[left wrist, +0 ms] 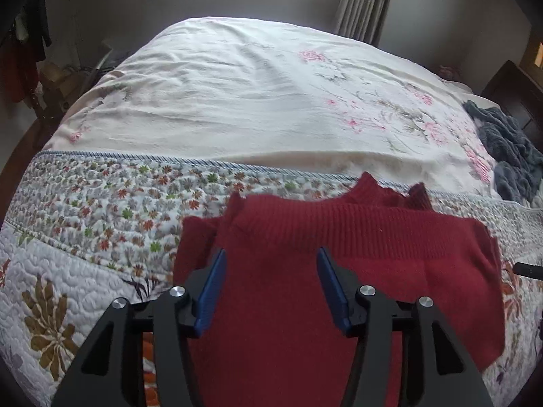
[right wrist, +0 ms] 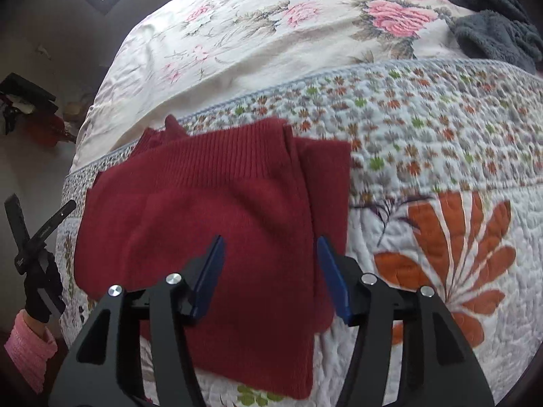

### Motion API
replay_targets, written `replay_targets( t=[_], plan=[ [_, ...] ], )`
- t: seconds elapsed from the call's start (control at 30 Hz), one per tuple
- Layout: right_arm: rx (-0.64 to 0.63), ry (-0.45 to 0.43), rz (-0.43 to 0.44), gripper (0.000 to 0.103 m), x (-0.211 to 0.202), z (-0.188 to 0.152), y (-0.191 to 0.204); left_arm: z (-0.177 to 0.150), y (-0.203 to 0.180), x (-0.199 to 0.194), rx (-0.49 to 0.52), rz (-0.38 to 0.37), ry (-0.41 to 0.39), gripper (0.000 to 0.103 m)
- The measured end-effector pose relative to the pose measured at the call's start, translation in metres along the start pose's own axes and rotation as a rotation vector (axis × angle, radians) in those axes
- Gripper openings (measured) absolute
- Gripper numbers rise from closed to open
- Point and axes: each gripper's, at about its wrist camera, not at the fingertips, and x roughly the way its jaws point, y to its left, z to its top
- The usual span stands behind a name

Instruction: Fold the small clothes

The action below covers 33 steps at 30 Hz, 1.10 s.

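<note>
Hovering with jaws wide and empty, the left gripper and right gripper sit above a folded red sweater near the quilt's front edge, its ribbed hem pointing away; its near end is cut off. Farther right lies a grey fleece.

Bedroom, as I see it: bed with floral quilt, curtain, hung clothes.

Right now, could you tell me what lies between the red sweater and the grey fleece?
Only bare bedding: the floral quilt separates the red sweater from the grey fleece, per the right wrist view.
</note>
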Motion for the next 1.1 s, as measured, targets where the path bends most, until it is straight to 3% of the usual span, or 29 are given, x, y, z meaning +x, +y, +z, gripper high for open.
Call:
replay_targets(
  t=[0.2, 0.4, 0.47, 0.63, 0.73, 0.87, 1.1],
  plan=[
    [0.014, 0.093, 0.001, 0.057, 0.003, -0.064, -0.008, -0.059, -0.028, -0.022, 0.070, -0.059, 0.081, 0.059],
    [0.051, 0.137, 0.024, 0.056, 0.021, -0.095, -0.013, -0.093, -0.029, -0.021, 0.047, -0.050, 0.147, 0.059],
    [0.050, 0.145, 0.040, 0.050, 0.027, -0.092, -0.011, -0.098, -0.027, -0.017, 0.040, -0.037, 0.161, 0.059],
    [0.016, 0.139, 0.057, 0.009, 0.024, -0.085, -0.004, -0.106, -0.023, -0.011, 0.029, -0.025, 0.186, 0.059],
    [0.024, 0.127, 0.092, 0.008, 0.012, -0.085, -0.008, -0.107, -0.023, -0.009, 0.044, -0.024, 0.199, 0.059],
    [-0.001, 0.162, 0.039, 0.008, 0.017, -0.090, -0.011, -0.110, -0.021, -0.001, 0.051, -0.018, 0.226, 0.059],
    [0.044, 0.182, 0.049, 0.008, 0.036, -0.098, -0.023, -0.119, -0.021, 0.007, 0.085, 0.000, 0.225, 0.060]
  ],
)
